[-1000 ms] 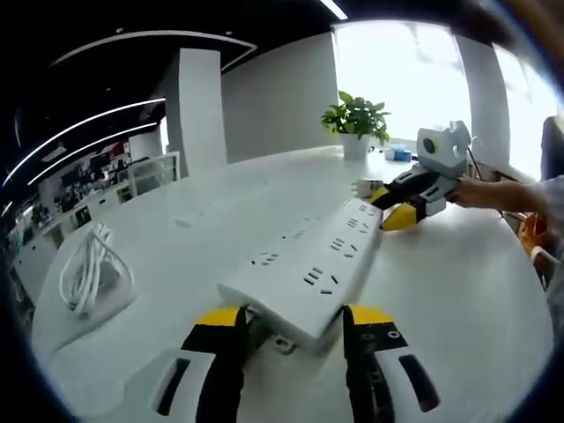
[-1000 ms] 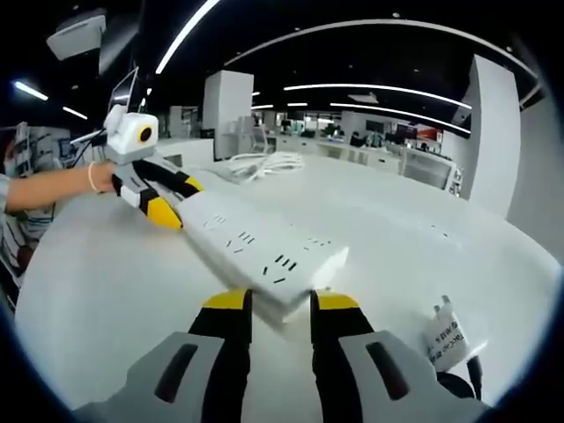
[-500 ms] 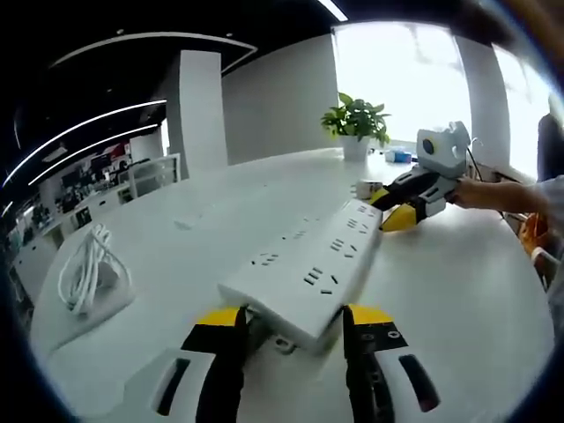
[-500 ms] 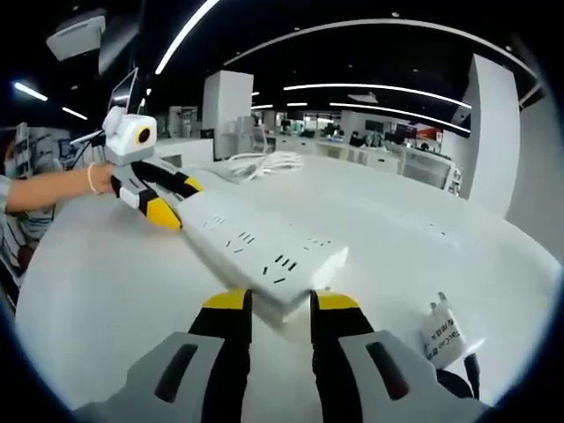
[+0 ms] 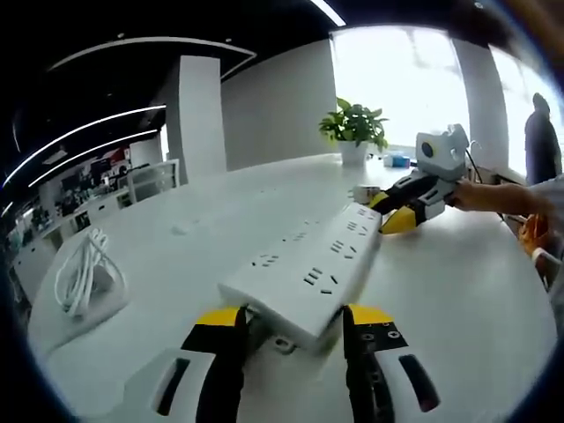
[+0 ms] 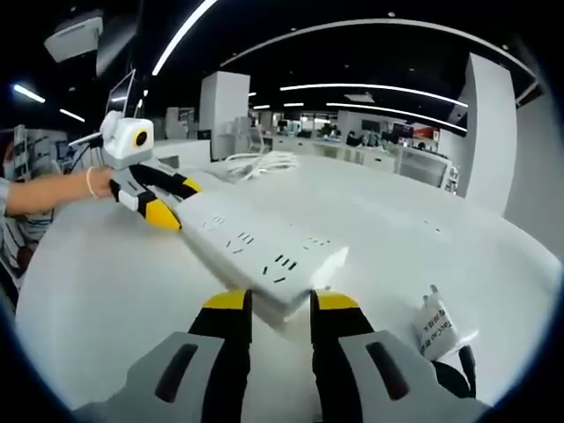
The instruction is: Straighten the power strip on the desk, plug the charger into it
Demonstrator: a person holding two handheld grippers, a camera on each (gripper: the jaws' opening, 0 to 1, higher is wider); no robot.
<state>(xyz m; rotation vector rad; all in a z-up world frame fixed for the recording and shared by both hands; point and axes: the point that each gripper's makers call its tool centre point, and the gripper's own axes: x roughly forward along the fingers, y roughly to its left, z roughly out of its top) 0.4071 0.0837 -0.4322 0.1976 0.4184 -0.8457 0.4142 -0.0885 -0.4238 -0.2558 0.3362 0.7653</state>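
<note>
Two grippers are clamped on opposite ends of the white power strip (image 5: 304, 275), held just above the desk (image 5: 458, 291): the left gripper (image 5: 291, 319) nearest, the right gripper (image 6: 271, 304) beyond. The charger (image 6: 434, 328) lies right of the right gripper; a coiled white cable (image 5: 84, 273) lies farther off.

White desk (image 5: 458, 264) runs curved through an open-plan office. Potted green plant (image 5: 355, 123) in a white pot at the far edge, bright window (image 5: 397, 79) behind it. Small blue item just beside the pot, too small to tell. White pillar (image 5: 196, 110) to the left. Ceiling light strips (image 6: 379, 88) overhead, another pillar (image 6: 220, 110) and rows of desks (image 6: 370, 154) further back.
</note>
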